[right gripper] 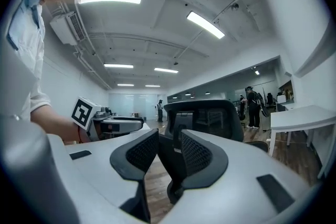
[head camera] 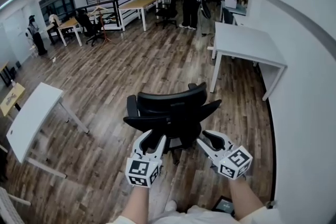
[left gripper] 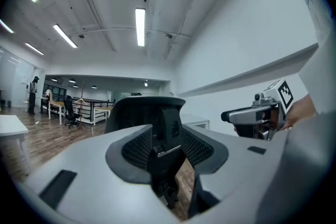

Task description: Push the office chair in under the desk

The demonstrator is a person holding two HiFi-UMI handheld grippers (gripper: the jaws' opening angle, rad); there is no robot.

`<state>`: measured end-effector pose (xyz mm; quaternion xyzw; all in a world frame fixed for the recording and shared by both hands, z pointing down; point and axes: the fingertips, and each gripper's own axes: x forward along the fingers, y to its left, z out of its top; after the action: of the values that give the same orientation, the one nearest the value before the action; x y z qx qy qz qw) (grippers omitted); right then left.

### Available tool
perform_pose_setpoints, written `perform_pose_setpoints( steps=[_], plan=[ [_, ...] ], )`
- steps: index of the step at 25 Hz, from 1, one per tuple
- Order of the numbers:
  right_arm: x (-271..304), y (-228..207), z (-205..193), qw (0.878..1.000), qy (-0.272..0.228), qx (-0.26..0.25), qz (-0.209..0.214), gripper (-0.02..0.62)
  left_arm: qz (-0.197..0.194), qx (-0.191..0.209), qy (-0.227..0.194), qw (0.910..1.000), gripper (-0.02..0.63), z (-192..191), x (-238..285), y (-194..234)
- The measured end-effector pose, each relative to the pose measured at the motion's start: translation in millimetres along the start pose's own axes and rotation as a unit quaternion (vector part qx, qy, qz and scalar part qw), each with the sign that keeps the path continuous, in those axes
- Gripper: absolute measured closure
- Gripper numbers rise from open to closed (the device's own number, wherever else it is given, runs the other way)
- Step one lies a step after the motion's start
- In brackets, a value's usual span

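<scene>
Open-plan office, wood-plank floor, white tables spread about. Black mesh-backed office chair out in the open, backrest toward the camera, not yet pushed in. White desk beyond the chair and to its right, well apart from it.

Left gripper just behind the chair's backrest on its left side, right gripper just behind it on its right side, both pointing level at the chair. Fingers of the left roughly half parted, with the backrest's central spine framed in the gap but not pinched. Fingers of the right likewise half parted, holding nothing, with the same spine seen past them.

Likely trouble from here: uneven pressure from the two sides, swivelling the seat instead of rolling the chair. Possibly also castors veering off line over the planks, ending with an armrest knocking the desk's leg or edge rather than sliding beneath. Perhaps a jaw slipping off the smooth backrest frame.
</scene>
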<state>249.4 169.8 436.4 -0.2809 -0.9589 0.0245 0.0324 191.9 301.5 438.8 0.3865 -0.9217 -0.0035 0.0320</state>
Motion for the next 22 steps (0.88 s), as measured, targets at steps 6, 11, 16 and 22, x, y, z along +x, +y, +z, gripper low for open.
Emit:
perform_pose_setpoints(
  steps=[6, 11, 16, 22],
  plan=[
    [11.9, -56.6, 5.2, 0.998, -0.017, 0.005, -0.055, 0.456, 0.035, -0.019, -0.009, 0.9992, 0.44, 1.2, 12.3, 63.3],
    [27.0, -96.1, 29.0, 0.994, -0.048, 0.031, -0.094, 0.446, 0.052, -0.012, -0.021, 0.9983, 0.416, 21.4, 28.3, 96.1],
    [58.5, -102.2, 48.5, 0.997, -0.028, 0.016, -0.077, 0.428, 0.037, -0.012, -0.021, 0.999, 0.396, 41.7, 48.6, 90.3],
    [88.6, -111.5, 36.5, 0.977, -0.023, 0.2, -0.07, 0.399, 0.034, -0.126, 0.023, 0.9911, 0.322, 34.6, 73.6, 73.6]
  ],
)
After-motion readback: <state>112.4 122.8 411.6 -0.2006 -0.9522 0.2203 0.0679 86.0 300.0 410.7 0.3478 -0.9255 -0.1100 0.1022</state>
